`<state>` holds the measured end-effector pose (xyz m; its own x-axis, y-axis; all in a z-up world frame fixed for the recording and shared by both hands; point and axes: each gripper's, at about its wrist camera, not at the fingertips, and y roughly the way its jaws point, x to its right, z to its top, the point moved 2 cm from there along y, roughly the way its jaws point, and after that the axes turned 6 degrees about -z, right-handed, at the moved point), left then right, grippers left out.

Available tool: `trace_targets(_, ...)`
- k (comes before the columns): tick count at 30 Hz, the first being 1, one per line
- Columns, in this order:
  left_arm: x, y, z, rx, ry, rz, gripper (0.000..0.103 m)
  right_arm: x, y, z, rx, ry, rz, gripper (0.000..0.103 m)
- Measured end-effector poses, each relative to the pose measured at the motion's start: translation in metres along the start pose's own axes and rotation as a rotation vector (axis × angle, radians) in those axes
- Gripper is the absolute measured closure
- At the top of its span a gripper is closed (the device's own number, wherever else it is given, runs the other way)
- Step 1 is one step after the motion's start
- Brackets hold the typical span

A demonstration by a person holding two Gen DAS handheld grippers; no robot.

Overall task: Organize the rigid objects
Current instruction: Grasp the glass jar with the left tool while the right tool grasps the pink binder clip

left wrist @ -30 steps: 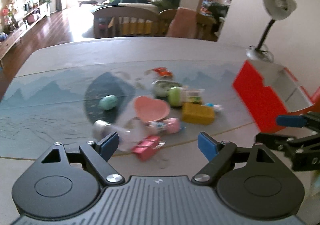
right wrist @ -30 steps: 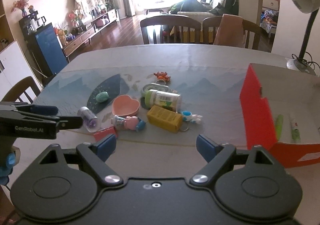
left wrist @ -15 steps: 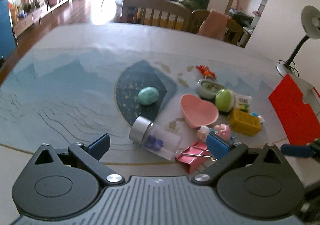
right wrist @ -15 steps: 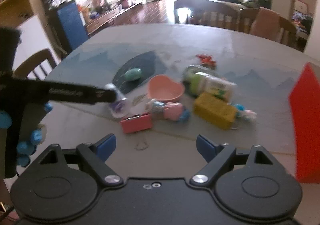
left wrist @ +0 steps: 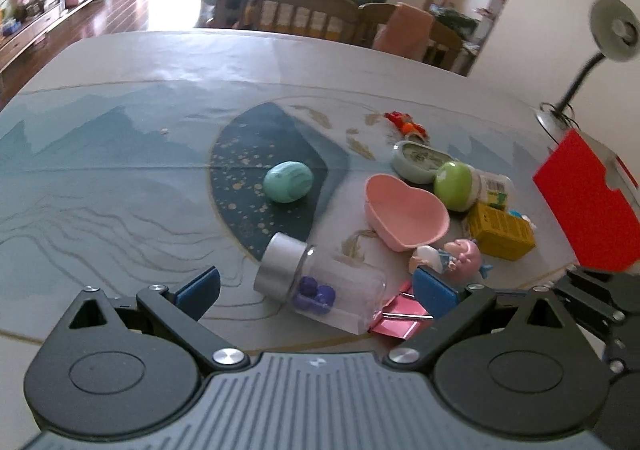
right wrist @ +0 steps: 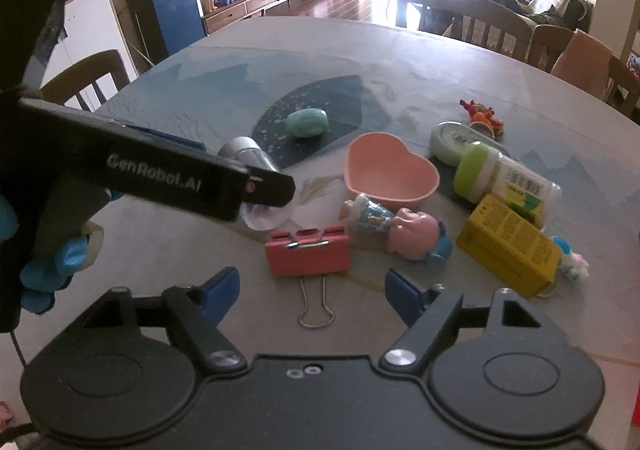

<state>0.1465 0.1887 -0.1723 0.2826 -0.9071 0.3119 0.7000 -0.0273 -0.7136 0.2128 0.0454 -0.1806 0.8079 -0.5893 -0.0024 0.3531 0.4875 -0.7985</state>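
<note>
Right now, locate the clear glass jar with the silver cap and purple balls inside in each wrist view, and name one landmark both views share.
Left wrist view: the clear glass jar lies on its side low in the centre, between the open left claw's fingertips.
Right wrist view: the jar sits left of centre, mostly hidden behind the left claw's black finger; its silver cap shows.
Shared landmark: the pink heart-shaped bowl, right of the jar in both.

The bench [right wrist: 400, 49], under a blue-grey landscape-print cover, carries a green egg [right wrist: 307, 122], a pink heart dish [right wrist: 390, 169], a clear silver-capped jar [left wrist: 320, 286], a pink binder clip [right wrist: 308, 256], a yellow box [right wrist: 508, 248], a green-capped bottle [right wrist: 504, 179] and a red box [left wrist: 588, 201]
</note>
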Motion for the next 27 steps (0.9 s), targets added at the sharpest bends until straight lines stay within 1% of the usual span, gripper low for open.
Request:
trace_targets(3,0.003,0.004,-0.002,0.002,0.048,0.000,0.000,-0.004,0.005,0.001,0.005,-0.018,0.000,0.028)
trace_targets(6,0.004,0.008,-0.003,0.009,0.088,0.015,0.000,-0.006,0.011,0.001,0.005,-0.032,-0.006,0.031)
trace_targets(11,0.004,0.012,-0.005,0.017,0.116,0.016,0.001,-0.007,0.016,0.003,0.014,-0.048,-0.013,0.035)
trace_targets(13,0.005,0.012,-0.006,0.026,0.129,0.017,0.001,-0.007,0.018,0.004,0.017,-0.054,-0.017,0.041)
trace_targets(16,0.006,0.012,-0.006,0.039,0.135,0.023,0.001,-0.008,0.019,0.004,0.016,-0.057,-0.018,0.044)
trace_targets(19,0.007,0.010,-0.006,0.047,0.143,0.031,0.009,-0.009,0.019,0.004,0.019,-0.059,-0.018,0.049)
trace_targets(20,0.008,0.010,-0.007,0.048,0.148,0.034,0.013,-0.009,0.019,0.004,0.019,-0.060,-0.022,0.050)
trace_targets(21,0.009,0.010,-0.007,0.046,0.155,0.034,0.018,-0.009,0.019,0.004,0.020,-0.061,-0.027,0.053)
trace_targets(22,0.010,0.010,-0.007,0.045,0.163,0.034,0.020,-0.009,0.019,0.004,0.021,-0.060,-0.029,0.054)
trace_targets(24,0.012,0.010,-0.007,0.043,0.176,0.033,0.030,-0.008,0.018,0.004,0.019,-0.057,-0.028,0.055)
trace_targets(27,0.015,0.010,-0.009,0.040,0.185,0.041,0.030,-0.008,0.017,0.003,0.012,-0.057,-0.038,0.055)
